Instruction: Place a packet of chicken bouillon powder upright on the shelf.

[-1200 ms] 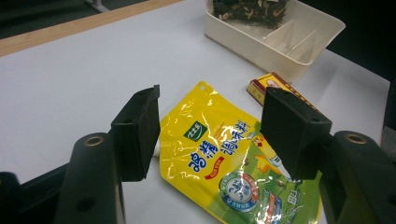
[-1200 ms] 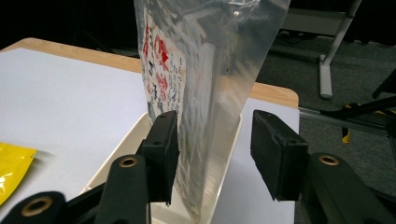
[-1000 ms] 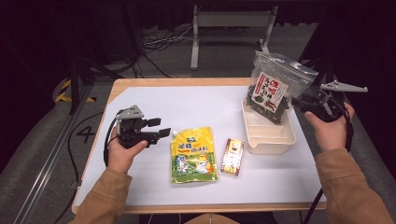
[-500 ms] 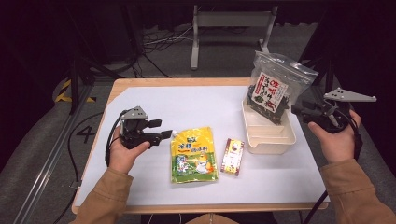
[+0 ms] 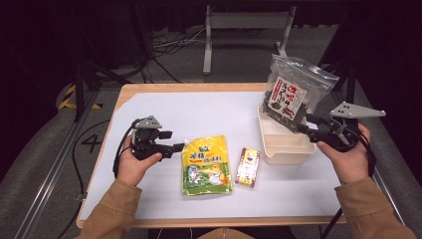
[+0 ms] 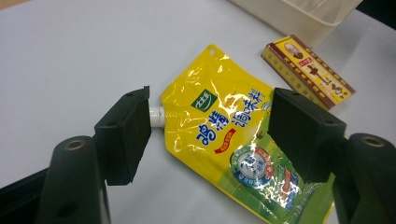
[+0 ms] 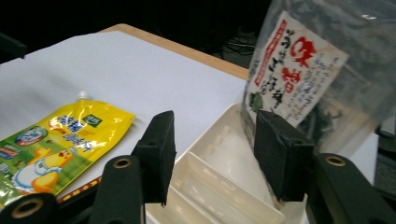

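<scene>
Two grippers, both empty. Since a second ago the right gripper (image 5: 304,125) has backed off toward 3 o'clock, away from the seaweed bag (image 5: 288,94), which now stands on its own in the far end of the cream tray (image 5: 286,147), leaning at 12 o'clock of it. I judge the bag placed, so next up is likely the yellow pouch (image 5: 206,165). The left gripper (image 5: 178,143) has barely shifted; its jaws have just been opening, nothing pinched between them. In the left gripper view they straddle the pouch's white spout (image 6: 158,116) and top corner without pressing it. The pouch lies flat mid-table (image 5: 199,114), the small red box (image 5: 248,167) just beside it at 3 o'clock. Right gripper jaws stand apart, released; the bag sits just past one pad (image 7: 280,158), whether touching I cannot tell.
</scene>
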{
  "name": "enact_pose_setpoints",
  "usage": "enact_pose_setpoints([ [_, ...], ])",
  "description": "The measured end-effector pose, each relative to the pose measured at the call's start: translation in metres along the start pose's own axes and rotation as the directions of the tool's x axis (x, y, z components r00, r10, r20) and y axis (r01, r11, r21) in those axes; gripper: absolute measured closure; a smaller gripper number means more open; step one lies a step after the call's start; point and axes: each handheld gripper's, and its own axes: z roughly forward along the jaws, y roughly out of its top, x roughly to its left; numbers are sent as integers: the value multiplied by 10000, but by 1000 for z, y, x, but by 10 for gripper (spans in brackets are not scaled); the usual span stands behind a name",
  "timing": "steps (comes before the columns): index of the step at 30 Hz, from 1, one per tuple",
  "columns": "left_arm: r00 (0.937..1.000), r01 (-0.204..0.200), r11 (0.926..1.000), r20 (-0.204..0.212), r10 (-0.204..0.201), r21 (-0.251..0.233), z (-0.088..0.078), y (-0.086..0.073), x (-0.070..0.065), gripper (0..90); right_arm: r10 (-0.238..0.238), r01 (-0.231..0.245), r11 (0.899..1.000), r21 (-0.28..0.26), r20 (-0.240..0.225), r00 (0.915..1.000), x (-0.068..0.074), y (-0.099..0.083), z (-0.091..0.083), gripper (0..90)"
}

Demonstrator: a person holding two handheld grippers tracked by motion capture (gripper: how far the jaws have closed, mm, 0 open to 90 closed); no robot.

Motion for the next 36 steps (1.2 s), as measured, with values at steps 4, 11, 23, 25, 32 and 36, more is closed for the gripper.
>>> enact_pose_setpoints([
  [4, 9999, 119, 9993, -27, -118, 354, 7, 0, 2, 302, -225, 225, 9997, -12, -340, 9992, 11, -1, 3, 481],
  [11, 9994, 307, 9955, -162, -293, 901, 21, -2, 5, 300, -592, 599, 9982, 82, -676, 9960, 25, -3, 9, 475],
  [23, 9954, 957, 9769, -92, -957, 1913, 43, -10, 9, 302, -843, 888, 9956, 288, -1331, 9875, 46, -9, 24, 454],
  [25, 9940, 1088, 9726, -114, -1088, 2053, 45, -11, 9, 303, -848, 899, 9955, 306, -1409, 9864, 48, -10, 27, 451],
  [32, 9891, 1433, 9620, -19, -1469, 2324, 52, -16, 10, 305, -831, 907, 9951, 385, -1686, 9822, 54, -14, 38, 444],
  [36, 9878, 1522, 9573, -66, -1553, 2459, 55, -18, 10, 303, -819, 914, 9948, 457, -1790, 9804, 57, -16, 43, 444],
])
